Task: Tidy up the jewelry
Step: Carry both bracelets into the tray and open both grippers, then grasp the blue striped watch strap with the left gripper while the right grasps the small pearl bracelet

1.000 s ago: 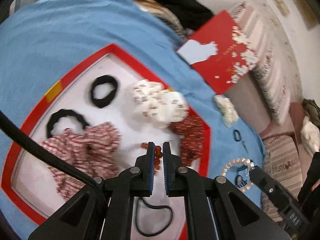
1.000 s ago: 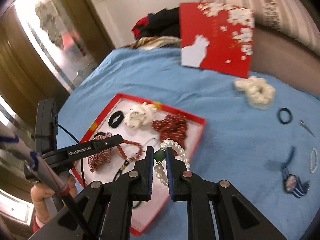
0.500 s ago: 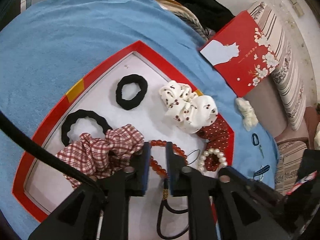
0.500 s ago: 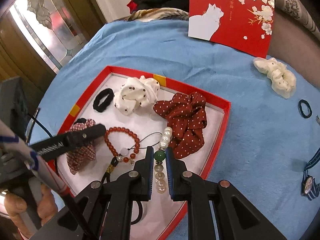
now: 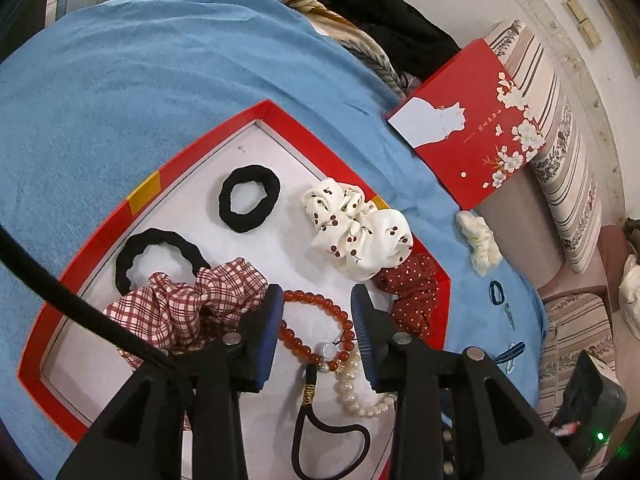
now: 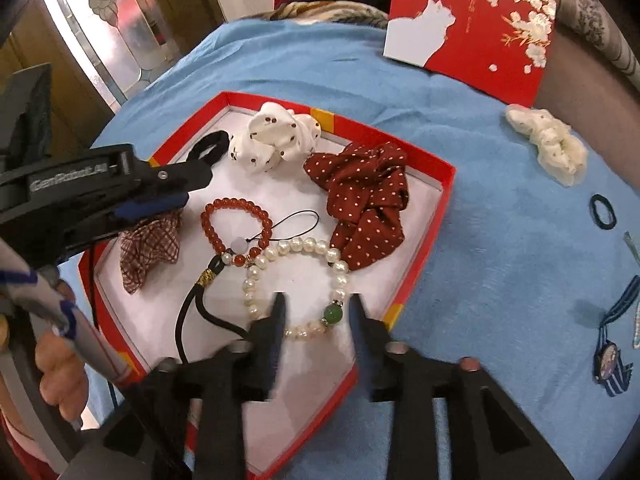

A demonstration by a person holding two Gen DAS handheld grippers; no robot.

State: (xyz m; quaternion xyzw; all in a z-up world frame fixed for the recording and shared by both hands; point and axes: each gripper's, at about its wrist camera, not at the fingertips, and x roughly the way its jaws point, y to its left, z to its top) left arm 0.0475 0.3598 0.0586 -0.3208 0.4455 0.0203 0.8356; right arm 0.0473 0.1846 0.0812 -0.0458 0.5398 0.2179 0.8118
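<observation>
Both tongs are opening right now and hold nothing. Your left tongs point(image 5: 318, 308) sit low in the middle of their picture, with the red beads point(image 5: 316, 328) lying loose between the pads. Your right tongs point(image 6: 316, 312) sit low in the middle of theirs, with the pearls point(image 6: 296, 276) loose on the box floor between the pads, which do not press them.

Both bracelets lie in the red box point(image 6: 444, 188) on the blue cloth point(image 6: 480, 240). In the right picture the red beads are at the middle of the frame and the pearls just below them, touching or nearly touching. A black cord point(image 6: 192, 320) trails from the red beads to the lower left.

I think both bracelets are light and floppy. The beads look hard, round and slippery, so they may roll out of a weak pinch. If you need to pick one up again, pinch across the string of beads on one side of the ring. Stay away from where the two rings meet, or you may drag both.

More things wait outside the box at the right of the right picture: a cream scrunchie point(image 6: 548, 144), a small dark ring point(image 6: 603, 212) and a striped charm point(image 6: 612, 356). The scrunchie looks soft and easy to squeeze anywhere.
</observation>
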